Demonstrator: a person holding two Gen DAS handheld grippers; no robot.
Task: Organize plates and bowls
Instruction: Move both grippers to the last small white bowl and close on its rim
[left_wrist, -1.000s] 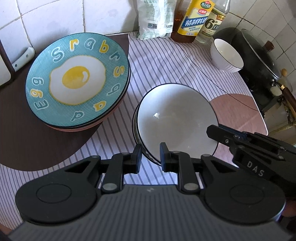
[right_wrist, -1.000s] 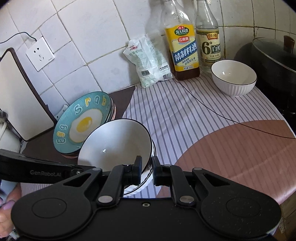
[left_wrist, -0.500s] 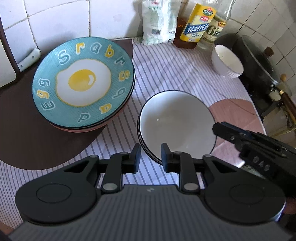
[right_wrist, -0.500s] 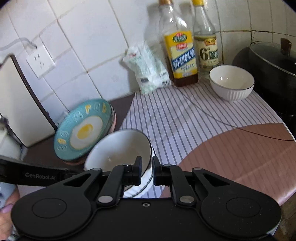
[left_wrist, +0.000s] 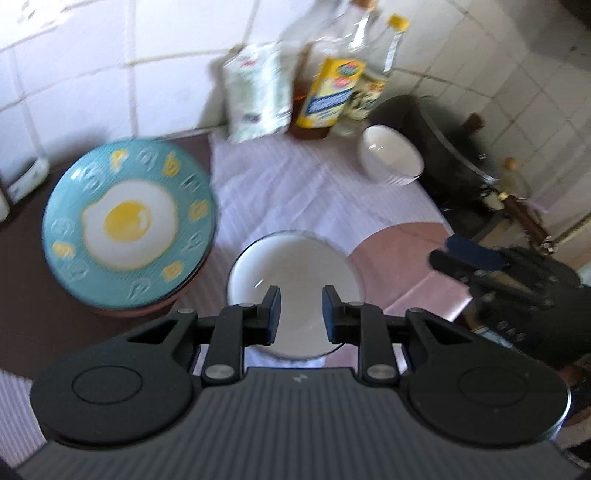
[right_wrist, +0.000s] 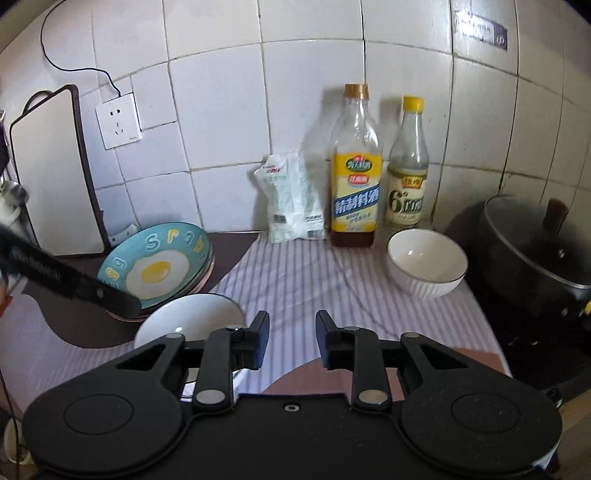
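Observation:
A stack of white bowls with dark rims (left_wrist: 295, 273) (right_wrist: 188, 317) rests on the striped cloth. Left of it lies a stack of plates topped by a teal plate with a fried-egg picture (left_wrist: 129, 225) (right_wrist: 155, 266). A lone white ribbed bowl (left_wrist: 389, 158) (right_wrist: 424, 262) stands near the bottles. My left gripper (left_wrist: 300, 310) hovers above the bowl stack, its jaws opening with nothing between them. My right gripper (right_wrist: 291, 332) is right of the stack over the cloth, its jaws opening and empty. Each gripper shows at the edge of the other's view.
Against the tiled wall stand a white bag (right_wrist: 291, 199) and two bottles (right_wrist: 356, 166). A black lidded pot (right_wrist: 535, 247) sits at the right on the stove. A cutting board (right_wrist: 51, 177) leans at the left. A thin cable crosses the cloth.
Both grippers have let go of the bowl's rim and risen; the top bowl now sits level in the stack. The right gripper's jaws have parted and it has swung right.

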